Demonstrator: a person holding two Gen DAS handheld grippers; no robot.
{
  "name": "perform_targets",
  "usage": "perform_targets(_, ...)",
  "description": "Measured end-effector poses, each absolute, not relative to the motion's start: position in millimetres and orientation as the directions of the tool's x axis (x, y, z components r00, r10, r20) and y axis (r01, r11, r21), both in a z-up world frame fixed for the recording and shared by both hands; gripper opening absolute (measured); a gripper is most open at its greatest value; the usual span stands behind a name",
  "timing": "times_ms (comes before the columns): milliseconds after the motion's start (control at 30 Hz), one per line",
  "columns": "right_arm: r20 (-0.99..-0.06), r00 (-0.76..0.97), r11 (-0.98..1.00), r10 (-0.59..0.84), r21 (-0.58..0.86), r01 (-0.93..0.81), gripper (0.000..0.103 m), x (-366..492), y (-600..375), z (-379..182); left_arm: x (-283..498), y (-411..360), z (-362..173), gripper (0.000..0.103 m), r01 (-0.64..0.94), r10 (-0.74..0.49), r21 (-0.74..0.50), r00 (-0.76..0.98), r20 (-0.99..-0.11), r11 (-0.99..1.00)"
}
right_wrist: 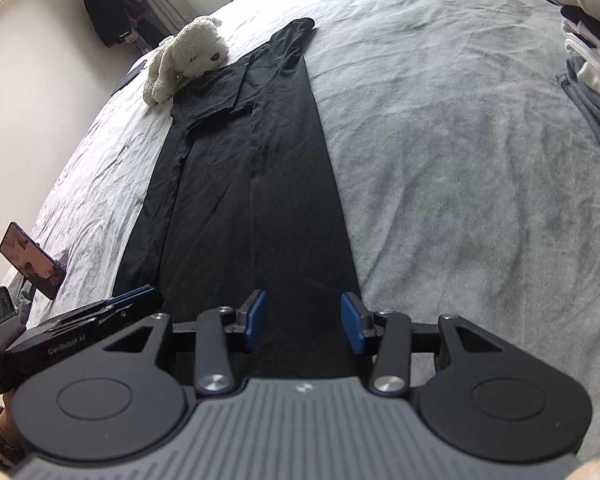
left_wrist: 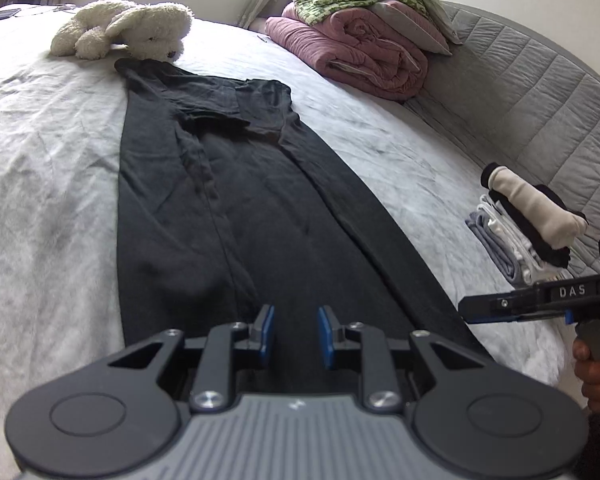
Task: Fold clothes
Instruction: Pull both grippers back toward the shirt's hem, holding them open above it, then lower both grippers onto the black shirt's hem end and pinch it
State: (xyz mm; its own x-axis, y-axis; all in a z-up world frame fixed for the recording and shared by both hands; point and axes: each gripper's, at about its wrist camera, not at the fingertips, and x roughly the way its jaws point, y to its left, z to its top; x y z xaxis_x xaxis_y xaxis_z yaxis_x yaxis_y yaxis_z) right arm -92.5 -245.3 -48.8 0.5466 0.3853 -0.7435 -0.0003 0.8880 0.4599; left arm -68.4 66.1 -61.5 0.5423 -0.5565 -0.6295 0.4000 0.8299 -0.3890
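Along the middle of the bed (left_wrist: pixel 40 152) lies a black garment (left_wrist: pixel 228 200), folded lengthwise into a long narrow strip that runs from the near edge toward the far edge, with a sleeve folded across its far part. Its far end touches a white plush dog (left_wrist: pixel 128 28). The left gripper (left_wrist: pixel 296 336) is released, jaws apart above the near end of the strip, grasping nothing. The right gripper (right_wrist: pixel 304 322) is likewise released, jaws wide above the same end near its right edge. A stack of folded clothes (left_wrist: pixel 528 232) sits near the right edge; rolled bedding (left_wrist: pixel 364 52) occupies the far right corner.
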Motion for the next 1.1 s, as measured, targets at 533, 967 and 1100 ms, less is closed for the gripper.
perform_targets(533,-0.785,0.482,0.901,0.389,0.434,-0.02,0.049,-163,-258,-42,-168,78,-40,0.033,0.464,-0.555,-0.366,0.383,-0.739,0.807)
perform_targets(967,-0.811,0.394,0.883,0.431,0.469,-0.001,0.052,-189,-288,-40,-186,146,-36,0.05,0.331,-0.58,-0.488,0.299,-0.758,0.808)
perform_targets(1100,-0.799,0.356,0.851,0.486,0.525,0.017,0.052,-185,-294,-48,-180,161,-52,0.05,0.251,-0.611,-0.559,0.255,-0.749,0.79)
